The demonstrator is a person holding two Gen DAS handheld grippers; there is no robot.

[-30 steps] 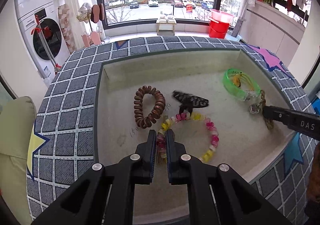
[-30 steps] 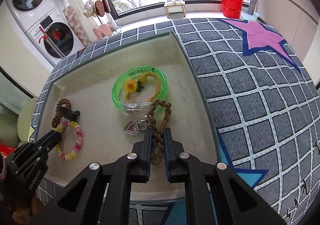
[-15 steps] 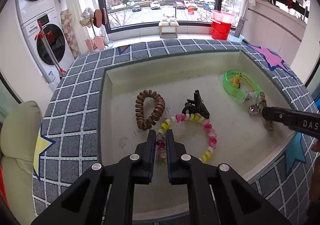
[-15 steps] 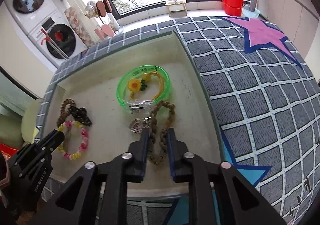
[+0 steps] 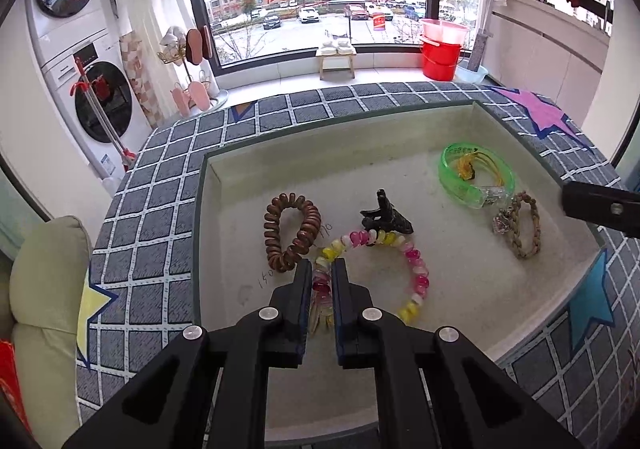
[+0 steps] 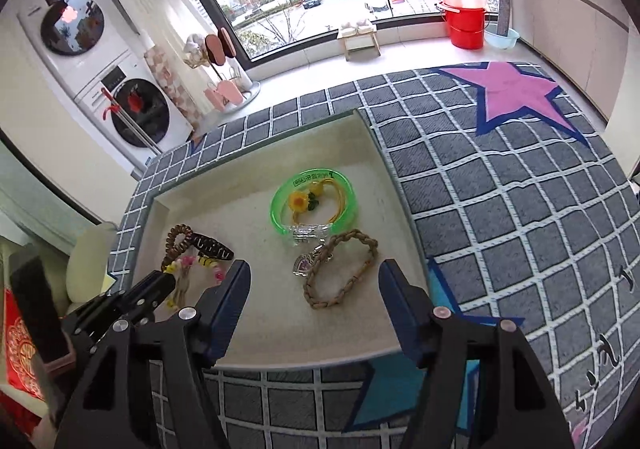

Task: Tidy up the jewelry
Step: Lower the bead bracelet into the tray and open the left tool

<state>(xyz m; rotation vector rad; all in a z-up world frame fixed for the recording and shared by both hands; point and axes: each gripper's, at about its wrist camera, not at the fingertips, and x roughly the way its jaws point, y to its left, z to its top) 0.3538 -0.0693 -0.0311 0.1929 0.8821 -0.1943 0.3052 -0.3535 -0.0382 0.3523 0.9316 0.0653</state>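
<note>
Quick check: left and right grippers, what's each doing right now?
Left gripper: shut on the beaded bracelet.
Right gripper: jaws opening, holding nothing; the braided bracelet lies free in the tray.

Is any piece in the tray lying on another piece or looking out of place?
Yes. The black hair clip sits partly on the beaded bracelet near the tray's middle. The heart pendant touches the braided bracelet. Nothing looks damaged.

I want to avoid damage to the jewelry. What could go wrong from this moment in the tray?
1. The left gripper is shut on the beaded bracelet, which touches the black hair claw; lifting may drag the claw.
2. The right gripper is opening above the braided bracelet, with its heart charm against the green bangle; they may tangle.
</note>
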